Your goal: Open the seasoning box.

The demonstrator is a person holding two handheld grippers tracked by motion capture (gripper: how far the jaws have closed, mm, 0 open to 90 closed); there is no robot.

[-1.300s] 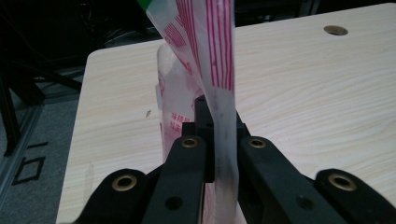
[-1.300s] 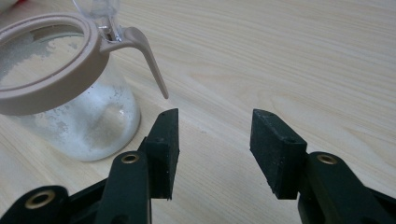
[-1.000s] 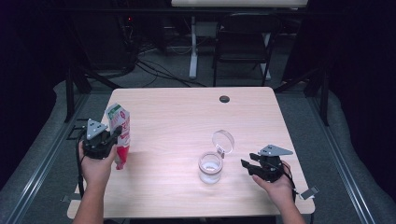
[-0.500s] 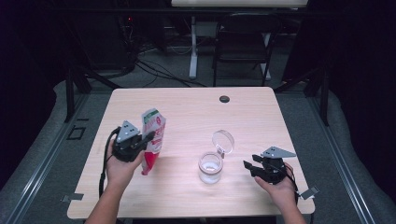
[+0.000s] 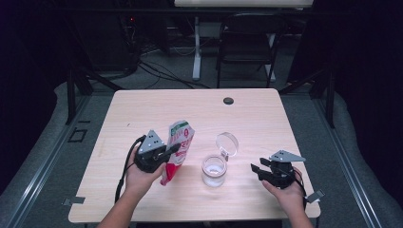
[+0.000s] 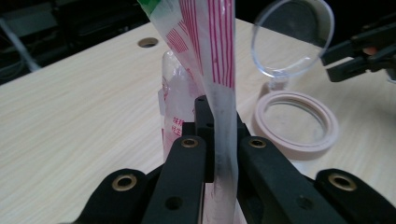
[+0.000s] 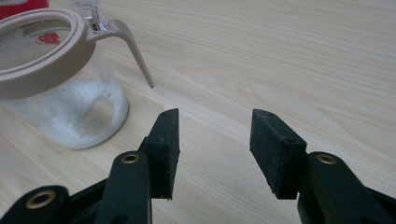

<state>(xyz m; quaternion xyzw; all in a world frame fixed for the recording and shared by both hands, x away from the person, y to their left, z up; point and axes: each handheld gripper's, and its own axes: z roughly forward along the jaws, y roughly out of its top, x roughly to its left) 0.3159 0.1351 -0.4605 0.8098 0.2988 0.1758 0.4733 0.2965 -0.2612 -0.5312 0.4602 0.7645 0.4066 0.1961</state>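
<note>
1. The pouch (image 5: 178, 151), white with red stripes and a green patch at its upper corner, stands almost upright in the air over the near-left part of the table (image 5: 142, 109), just left of the jar.
2. We see the left gripper (image 5: 167, 153) pinching the pouch: in the left gripper view both black jaws press flat on its sealed side edge (image 6: 223, 140), with the film running up between them.
3. The left hand (image 5: 142, 175) comes in from the near edge, forearm angled to the right, palm wrapped under the gripper body, grey plate on top.
4. Writing: small red characters are printed low on the pouch, too small for us to read.
5. The glass jar (image 5: 213, 170) sits near the table's middle, toward the near edge, with a beige rim and its clear round lid (image 5: 226, 142) hinged open and standing up on the far side.
6. The right gripper (image 5: 254, 169) lies low just right of the jar, pointing left at it; its jaws stand spread with nothing between them.
7. The right hand (image 5: 287, 190) rests near the table's near-right edge.
8. A dark round grommet (image 5: 228, 100) lies at the far edge.
</note>
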